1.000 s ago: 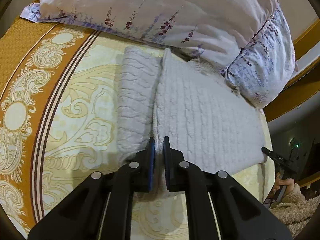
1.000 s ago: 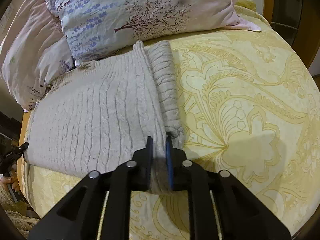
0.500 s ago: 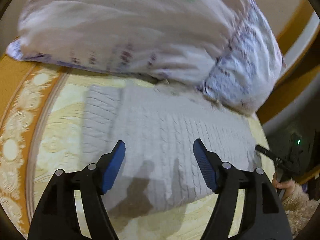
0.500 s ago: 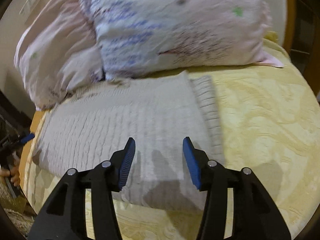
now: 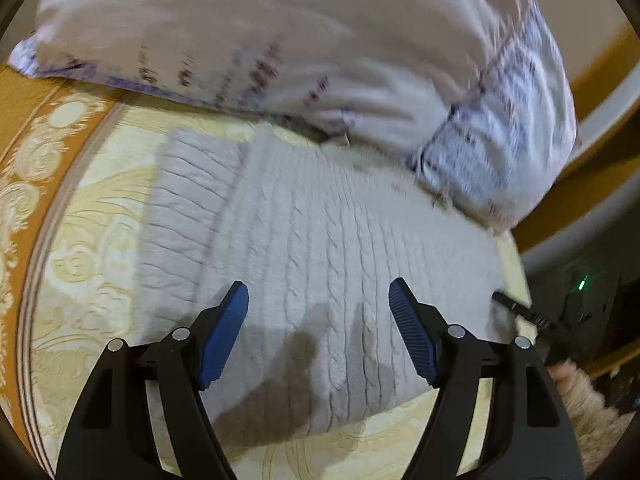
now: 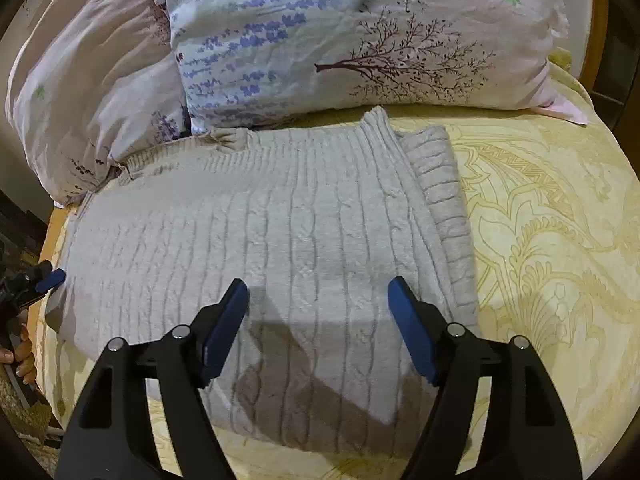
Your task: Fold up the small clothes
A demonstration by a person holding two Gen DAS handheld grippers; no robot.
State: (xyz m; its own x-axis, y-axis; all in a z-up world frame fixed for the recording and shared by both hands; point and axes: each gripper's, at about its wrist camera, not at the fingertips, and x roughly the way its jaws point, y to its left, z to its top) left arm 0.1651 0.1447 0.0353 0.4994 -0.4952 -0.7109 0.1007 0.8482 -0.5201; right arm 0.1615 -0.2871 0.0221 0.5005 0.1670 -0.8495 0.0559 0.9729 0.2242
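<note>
While your left gripper hangs above the near part of the folded pale grey cable-knit sweater, its blue-padded jaws are spreading apart with only air between them; the knit lies below and the pads do not touch it. That view is motion-blurred. Your right gripper is likewise opening over the same sweater, nothing pinched, its shadow falling on the knit under the fingers.

The sweater lies flat on the yellow bedspread with pale scroll pattern, folded into a broad rectangle. One ribbed layer peeks out along its edge on the bedspread side. An orange patterned border runs down the cover's side in the left view.

Beyond the sweater, its far edge touches two pillows: a pinkish one with small sprigs and a white one printed with lavender stems and a bare tree.

At the frame edge of the right view, fingers of your other hand show.
</note>
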